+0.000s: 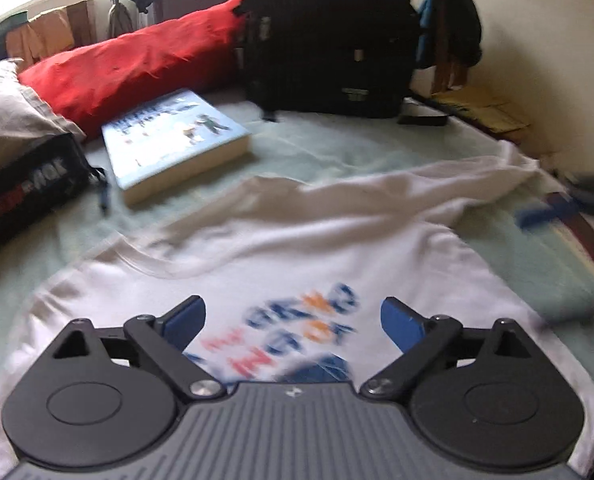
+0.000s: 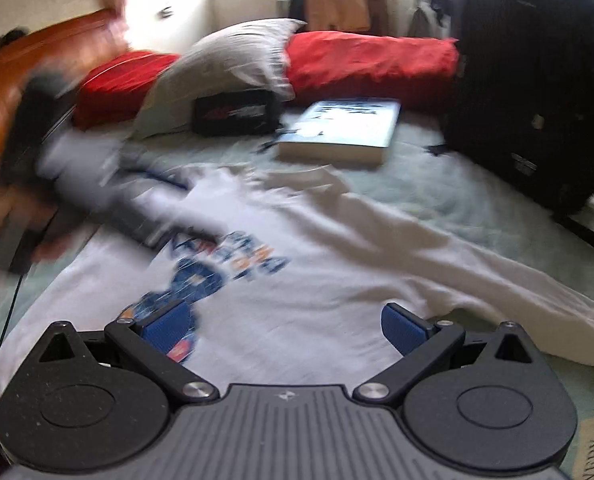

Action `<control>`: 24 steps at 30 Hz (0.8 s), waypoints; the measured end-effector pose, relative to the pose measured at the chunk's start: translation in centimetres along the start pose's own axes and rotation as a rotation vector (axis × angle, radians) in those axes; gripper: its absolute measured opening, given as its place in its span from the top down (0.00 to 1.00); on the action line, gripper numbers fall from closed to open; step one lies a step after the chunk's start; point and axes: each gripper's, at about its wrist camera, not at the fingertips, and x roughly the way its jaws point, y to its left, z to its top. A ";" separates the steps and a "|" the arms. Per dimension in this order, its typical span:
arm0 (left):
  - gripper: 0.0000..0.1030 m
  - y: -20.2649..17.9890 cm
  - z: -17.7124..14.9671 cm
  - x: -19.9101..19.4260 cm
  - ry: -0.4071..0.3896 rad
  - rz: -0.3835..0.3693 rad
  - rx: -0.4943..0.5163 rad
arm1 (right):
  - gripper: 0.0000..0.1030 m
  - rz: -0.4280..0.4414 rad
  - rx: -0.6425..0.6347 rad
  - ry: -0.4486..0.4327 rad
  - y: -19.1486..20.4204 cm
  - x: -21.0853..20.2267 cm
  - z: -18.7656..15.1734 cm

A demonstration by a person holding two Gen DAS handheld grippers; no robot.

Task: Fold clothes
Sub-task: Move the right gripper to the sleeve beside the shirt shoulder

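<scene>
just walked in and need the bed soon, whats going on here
A person is holding a two-finger gripper in each hand over a white t-shirt spread on the bed, apparently about to fold it. The left gripper and right gripper are both open and grip nothing. One side of the shirt is already bunched or turned over. A book, a black backpack and red pillows lie beyond it.

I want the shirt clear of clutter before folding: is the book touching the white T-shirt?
Apart. The left wrist view shows green bedsheet between the book and the white T-shirt.
</scene>
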 end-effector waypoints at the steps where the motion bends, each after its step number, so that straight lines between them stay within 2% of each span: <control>1: 0.08 -0.3 -0.8 0.9 0.031 0.014 -0.001 | 0.00 -0.014 0.020 0.005 -0.9 0.4 0.5; 3: 0.07 -0.8 -2.4 2.9 0.089 0.065 0.018 | 0.00 -0.052 0.066 0.023 -2.9 1.5 1.2; 5: 0.02 -0.9 -3.1 3.3 0.038 0.069 0.054 | 0.00 -0.103 0.112 0.049 -4.9 3.1 1.6; 11: 0.00 0.4 -4.1 3.4 -0.055 0.002 0.047 | 0.00 -0.195 0.154 0.050 -8.2 7.3 5.0; 16: 0.00 0.1 -4.6 3.0 -0.075 0.012 0.055 | 0.00 -0.266 0.183 0.045 -10.6 10.9 8.2; 21: 0.00 0.2 -4.8 3.0 -0.082 0.015 0.056 | 0.00 -0.269 0.203 0.138 -12.5 14.7 9.2; 24: 0.00 0.2 -4.9 3.0 -0.083 0.016 0.056 | 0.00 -0.230 0.175 0.164 -12.0 14.4 8.3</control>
